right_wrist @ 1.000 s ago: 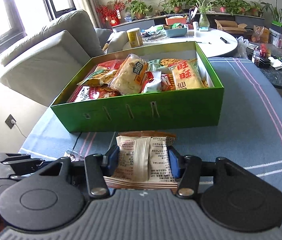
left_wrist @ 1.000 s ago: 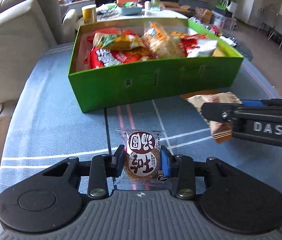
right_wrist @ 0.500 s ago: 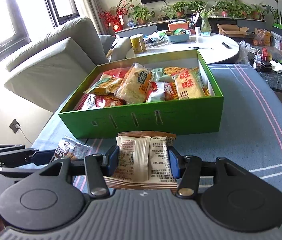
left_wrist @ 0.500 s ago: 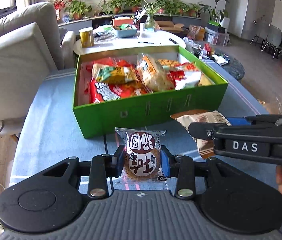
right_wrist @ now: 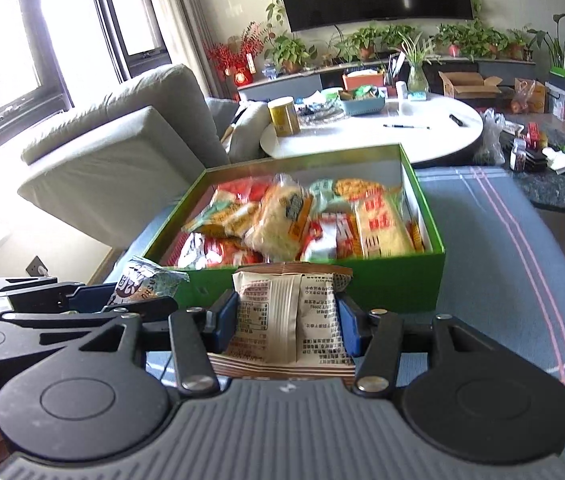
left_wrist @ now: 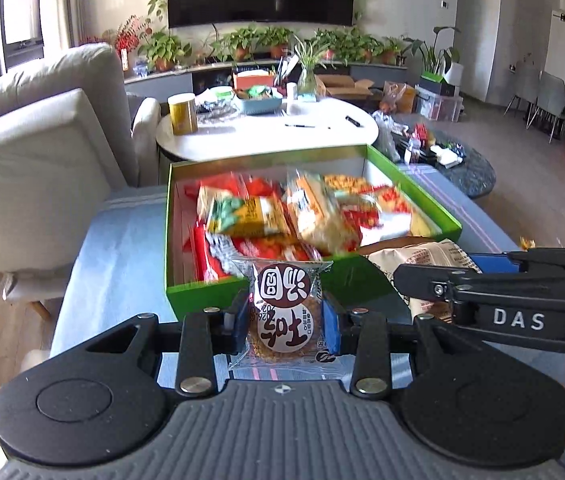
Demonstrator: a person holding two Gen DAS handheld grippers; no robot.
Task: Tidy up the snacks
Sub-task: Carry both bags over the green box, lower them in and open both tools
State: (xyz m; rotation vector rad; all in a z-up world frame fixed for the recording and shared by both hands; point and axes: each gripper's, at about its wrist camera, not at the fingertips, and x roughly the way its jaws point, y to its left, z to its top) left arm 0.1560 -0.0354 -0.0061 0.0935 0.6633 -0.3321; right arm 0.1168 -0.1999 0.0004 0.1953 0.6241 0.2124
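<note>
My left gripper [left_wrist: 285,320] is shut on a clear round-cracker packet [left_wrist: 285,312] with a brown and white label, held above the blue cloth just before the green box [left_wrist: 202,296]. My right gripper [right_wrist: 287,316] is shut on a beige snack packet [right_wrist: 287,316] with a brown edge, held in front of the box's near wall [right_wrist: 394,284]. The box holds several snack bags [right_wrist: 282,220]. The right gripper shows in the left wrist view [left_wrist: 434,280] at the right, with its beige packet [left_wrist: 422,258]. The left gripper's packet shows in the right wrist view [right_wrist: 142,280].
The box stands on a table with a blue striped cloth [right_wrist: 502,240]. A pale sofa [left_wrist: 42,152] is at the left. A white round table [left_wrist: 266,132] with a yellow can [left_wrist: 182,114] stands behind the box. A dark round table [right_wrist: 562,176] is at the right.
Both grippers have risen and moved toward the green box with their packets; the box's inside now shows more from above.
</note>
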